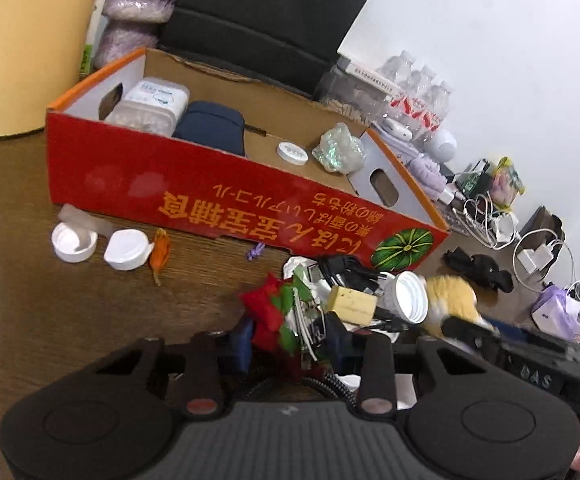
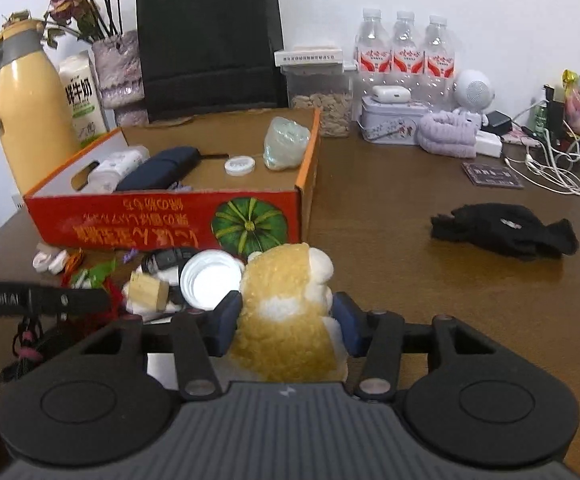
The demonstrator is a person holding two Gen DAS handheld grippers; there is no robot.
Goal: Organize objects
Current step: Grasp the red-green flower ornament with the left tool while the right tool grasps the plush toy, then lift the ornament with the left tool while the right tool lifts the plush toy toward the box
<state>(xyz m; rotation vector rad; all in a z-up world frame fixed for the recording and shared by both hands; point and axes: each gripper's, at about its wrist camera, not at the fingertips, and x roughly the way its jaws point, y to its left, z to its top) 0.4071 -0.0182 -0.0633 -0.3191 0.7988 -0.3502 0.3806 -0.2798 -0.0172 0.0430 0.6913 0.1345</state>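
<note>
A red cardboard box (image 1: 226, 184) with a pumpkin print stands on the brown table; it also shows in the right wrist view (image 2: 162, 220). It holds a navy case (image 1: 210, 126), a plastic tub (image 1: 150, 108), a white lid (image 1: 292, 153) and a crumpled clear wrapper (image 1: 340, 148). My left gripper (image 1: 290, 346) has its fingers around a red artificial flower (image 1: 268, 320) with green leaves. My right gripper (image 2: 286, 320) is closed on a yellow-and-white plush toy (image 2: 286, 312). A white jar (image 2: 210, 278) and a tan block (image 2: 146, 290) lie in the pile beside it.
Two white caps (image 1: 74, 242) and an orange petal (image 1: 160, 254) lie left of the pile. A black glove (image 2: 506, 230) lies to the right. A yellow thermos (image 2: 26, 112), black bag (image 2: 210, 40), water bottles (image 2: 404, 56), tin and cables (image 2: 550, 164) line the back.
</note>
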